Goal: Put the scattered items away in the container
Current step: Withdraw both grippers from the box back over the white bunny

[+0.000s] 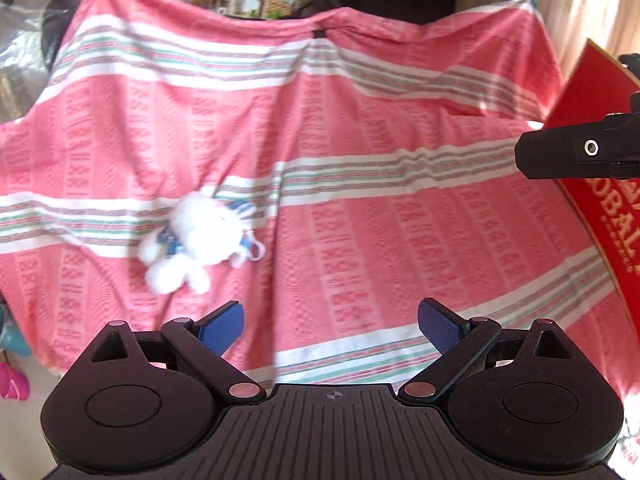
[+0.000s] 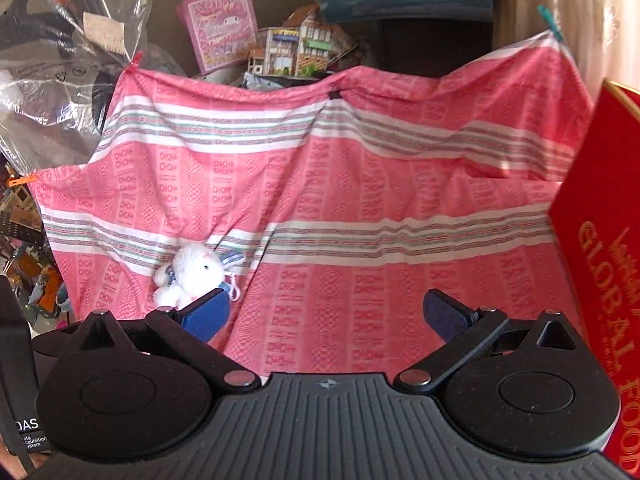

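Here a small white plush rabbit (image 1: 196, 236) is seen lying on the pink striped cloth (image 1: 360, 240), ahead of the left gripper (image 1: 331, 326) and a little to the left of its left finger; nothing is touched by it. Both fingers of this gripper are spread wide and nothing is held between them. In the right wrist view the same toy (image 2: 192, 274) is partly hidden behind the left finger of the right gripper (image 2: 327, 318), whose fingers are also spread apart and empty. A red box (image 2: 600, 248) with gold letters stands beyond the right finger; it is probably the container, though its opening is not shown.

The toy is judged to be light, soft and easily squeezed, so no care for breaking is needed, but the fluffy surface may slip if only fur is pinched. A hold across the round body or head is advised, not on the thin ears or the small pink clip (image 1: 256, 247) at its side. The cloth below could be caught together with it.
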Motion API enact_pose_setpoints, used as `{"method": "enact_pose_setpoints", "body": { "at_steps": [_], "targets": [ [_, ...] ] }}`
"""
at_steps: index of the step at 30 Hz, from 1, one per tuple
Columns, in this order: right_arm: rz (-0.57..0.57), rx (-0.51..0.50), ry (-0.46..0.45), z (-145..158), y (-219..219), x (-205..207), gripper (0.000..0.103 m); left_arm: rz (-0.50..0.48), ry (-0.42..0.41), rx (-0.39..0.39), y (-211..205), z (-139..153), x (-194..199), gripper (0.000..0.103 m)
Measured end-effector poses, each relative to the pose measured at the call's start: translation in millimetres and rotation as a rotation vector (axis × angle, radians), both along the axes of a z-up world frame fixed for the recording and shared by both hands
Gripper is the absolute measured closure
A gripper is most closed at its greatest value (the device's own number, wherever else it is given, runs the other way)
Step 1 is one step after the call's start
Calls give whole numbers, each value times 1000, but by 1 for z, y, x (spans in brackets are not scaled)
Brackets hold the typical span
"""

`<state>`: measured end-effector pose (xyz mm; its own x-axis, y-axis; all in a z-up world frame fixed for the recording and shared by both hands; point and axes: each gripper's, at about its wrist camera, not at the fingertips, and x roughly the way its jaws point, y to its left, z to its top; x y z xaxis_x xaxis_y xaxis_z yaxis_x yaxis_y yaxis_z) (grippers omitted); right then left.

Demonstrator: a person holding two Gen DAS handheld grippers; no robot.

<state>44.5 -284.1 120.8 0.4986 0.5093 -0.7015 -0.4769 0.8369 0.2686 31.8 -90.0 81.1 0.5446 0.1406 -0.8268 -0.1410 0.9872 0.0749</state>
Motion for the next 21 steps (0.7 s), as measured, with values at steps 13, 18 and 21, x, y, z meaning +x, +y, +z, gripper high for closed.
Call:
{"method": "enact_pose_setpoints", "body": {
  "at_steps": [13, 18, 21],
  "targets": [
    [72, -83, 134, -51, 124, 7, 1, 115, 96, -18, 143, -49, -10, 4],
    [67, -130, 177, -70, 145, 14, 1, 118, 108, -59, 169, -63, -5, 4],
    [76, -155, 197, -78, 154, 18, 1, 115, 99, -72, 174, -67, 0, 4]
  ]
}}
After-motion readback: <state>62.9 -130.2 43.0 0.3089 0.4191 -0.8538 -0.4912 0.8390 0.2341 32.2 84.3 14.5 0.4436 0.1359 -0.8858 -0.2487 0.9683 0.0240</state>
